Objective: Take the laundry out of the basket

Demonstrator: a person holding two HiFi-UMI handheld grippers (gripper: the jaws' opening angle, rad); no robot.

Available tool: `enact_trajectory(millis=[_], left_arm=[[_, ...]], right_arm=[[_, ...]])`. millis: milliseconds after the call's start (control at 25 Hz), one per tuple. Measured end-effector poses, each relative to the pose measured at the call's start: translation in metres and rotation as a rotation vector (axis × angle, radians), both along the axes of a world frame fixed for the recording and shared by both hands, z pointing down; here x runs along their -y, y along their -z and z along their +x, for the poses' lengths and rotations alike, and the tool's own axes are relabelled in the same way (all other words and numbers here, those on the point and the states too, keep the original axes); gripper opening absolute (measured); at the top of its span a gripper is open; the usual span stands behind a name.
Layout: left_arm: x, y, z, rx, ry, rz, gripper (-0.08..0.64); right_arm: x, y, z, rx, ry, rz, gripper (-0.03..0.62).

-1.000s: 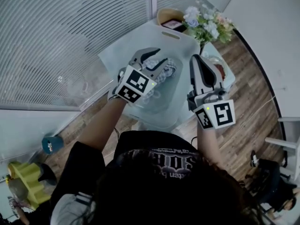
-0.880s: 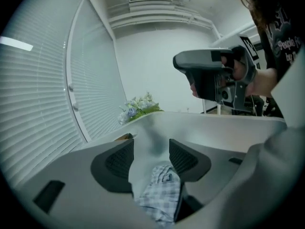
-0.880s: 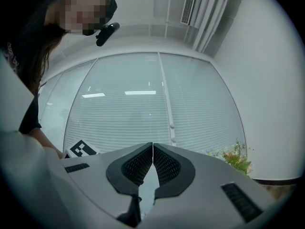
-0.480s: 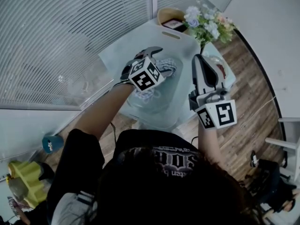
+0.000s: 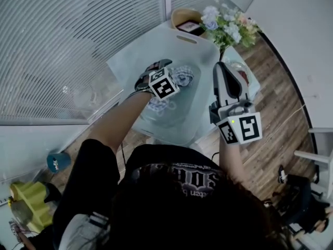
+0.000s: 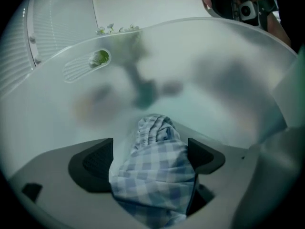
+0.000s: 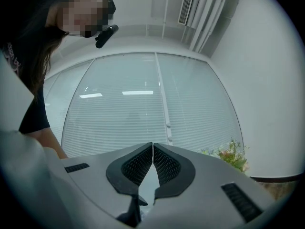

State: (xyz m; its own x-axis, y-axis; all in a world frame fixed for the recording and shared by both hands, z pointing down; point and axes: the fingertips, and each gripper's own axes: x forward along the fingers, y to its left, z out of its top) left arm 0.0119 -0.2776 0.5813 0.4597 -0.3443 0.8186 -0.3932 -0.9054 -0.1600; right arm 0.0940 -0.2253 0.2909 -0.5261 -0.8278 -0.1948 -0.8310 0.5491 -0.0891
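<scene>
Left gripper (image 6: 151,147) has dropped from above the rim down into the laundry basket (image 5: 138,48) since a second ago and now pitches steeply down. Its marker cube (image 5: 164,86) sits lower and smaller in the head view. Jaws have just been opening and now stand wide apart. Blue-and-white checked cloth (image 6: 152,175) is bunched between the pads. It overlaps the lower edge of the left pad (image 6: 93,163) and runs close along the right one, but it is not pinched.

Cloth is inside the basket, on the bottom, against the far translucent wall. Handle slot (image 6: 88,66) shows in that wall, upper left in the left gripper view.

Right gripper (image 7: 152,151) hasn't moved. It is held up outside the basket on its right side, pointing slightly upward at the window blinds (image 7: 143,113). Jaws are together with the pad tips touching and nothing between them.

Writing:
- Both marker cubes carry black-and-white square code patterns only, right one at (image 5: 241,129).
- Pale print on the person's black shirt (image 5: 179,178) is upside down in the head view and too broken up to read.

Nearby:
- Flower bunch (image 5: 229,25) just past the basket's far right corner.
- Wood floor (image 5: 278,103) to the right.
</scene>
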Motion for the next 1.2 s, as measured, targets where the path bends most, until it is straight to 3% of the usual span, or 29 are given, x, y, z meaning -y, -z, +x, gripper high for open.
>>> enact_trajectory(millis=[760, 1200], left_arm=[[-0.005, -0.046, -0.002, 0.102, -0.026, -0.124, 0.495], [-0.016, -0.048, -0.001, 0.108, -0.046, -0.196, 0.368]], right_arm=[[0.004, -0.005, 0.004, -0.005, -0.009, -0.017, 0.029], [-0.001, -0.005, -0.001, -0.007, 0.001, -0.015, 0.029]])
